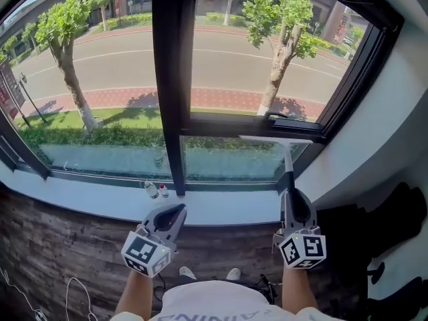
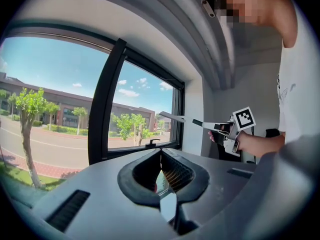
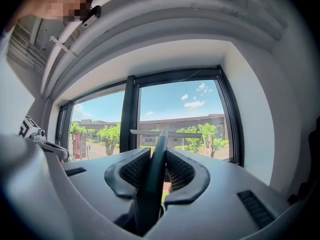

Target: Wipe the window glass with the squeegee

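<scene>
- The landmark here is the dark mullion (image 1: 170,79), which divides the window into a left and a right part.
- The squeegee (image 1: 288,169) is to the right of the mullion. Its blade (image 1: 275,139) lies level, at the height of the cross bar that runs off from the mullion, so at the top of the lower right pane (image 1: 227,162).
- The right gripper (image 1: 290,194) is lower and to the right of the mullion's foot. Its jaws are closed on the squeegee handle, and the handle runs up between the two ribbed pads.
- The left gripper (image 1: 175,212) hangs just under the mullion's foot, in front of the sill (image 1: 100,199). Its jaw tips meet, with only a thin slit behind them, and nothing is between them.
- Two small bottles (image 1: 157,190) stand on the sill, just left of the mullion's foot.
- Step in hand, as I judge it: the blade is being set at the top of the lower pane to begin a stroke. No view shows clearly whether the rubber edge touches the glass.
- The next move, I think, calls for pressing the whole edge flat on the glass. Then the blade should be drawn straight down towards the sill with even pressure and kept level, so that neither end lifts.
- The stroke should stay to the right of the mullion. The left gripper is not needed for it.
</scene>
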A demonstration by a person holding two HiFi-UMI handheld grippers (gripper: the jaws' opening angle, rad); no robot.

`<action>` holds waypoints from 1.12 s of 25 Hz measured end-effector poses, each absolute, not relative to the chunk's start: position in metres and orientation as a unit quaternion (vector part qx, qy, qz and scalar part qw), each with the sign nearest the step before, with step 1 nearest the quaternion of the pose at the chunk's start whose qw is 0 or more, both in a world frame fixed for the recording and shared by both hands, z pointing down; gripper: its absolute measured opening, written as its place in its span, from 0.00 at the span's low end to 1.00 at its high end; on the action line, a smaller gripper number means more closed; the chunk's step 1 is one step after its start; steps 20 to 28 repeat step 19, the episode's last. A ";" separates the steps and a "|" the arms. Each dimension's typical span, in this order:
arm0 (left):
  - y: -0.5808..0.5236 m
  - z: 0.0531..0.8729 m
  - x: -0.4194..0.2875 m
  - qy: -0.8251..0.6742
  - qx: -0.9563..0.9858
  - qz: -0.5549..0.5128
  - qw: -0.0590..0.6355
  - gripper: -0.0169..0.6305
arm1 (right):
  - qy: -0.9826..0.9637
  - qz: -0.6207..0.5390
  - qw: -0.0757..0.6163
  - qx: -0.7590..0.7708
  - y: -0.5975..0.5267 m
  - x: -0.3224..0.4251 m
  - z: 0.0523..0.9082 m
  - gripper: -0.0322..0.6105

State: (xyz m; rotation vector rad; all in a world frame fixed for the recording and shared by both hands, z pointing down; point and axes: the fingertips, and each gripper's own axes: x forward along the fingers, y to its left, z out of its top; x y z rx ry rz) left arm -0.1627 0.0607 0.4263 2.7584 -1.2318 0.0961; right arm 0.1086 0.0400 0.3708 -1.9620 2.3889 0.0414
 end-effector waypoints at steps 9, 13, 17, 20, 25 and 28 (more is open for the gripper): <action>0.069 0.406 -0.083 -0.418 0.907 0.037 0.041 0.05 | 0.782 0.020 0.039 -0.622 0.052 0.189 0.366 0.21; 0.070 0.405 -0.068 -0.417 0.907 0.042 0.036 0.05 | 0.783 0.020 0.039 -0.620 0.051 0.201 0.368 0.21; 0.068 0.405 -0.072 -0.417 0.907 0.042 0.036 0.05 | 0.783 0.025 0.041 -0.620 0.051 0.198 0.366 0.21; 0.067 0.405 -0.076 -0.418 0.907 0.043 0.036 0.05 | 0.785 0.029 0.043 -0.617 0.050 0.194 0.365 0.21; 0.067 0.405 -0.076 -0.418 0.907 0.043 0.036 0.05 | 0.785 0.029 0.043 -0.617 0.050 0.194 0.365 0.21; 0.067 0.405 -0.076 -0.418 0.907 0.043 0.036 0.05 | 0.785 0.029 0.043 -0.617 0.050 0.194 0.365 0.21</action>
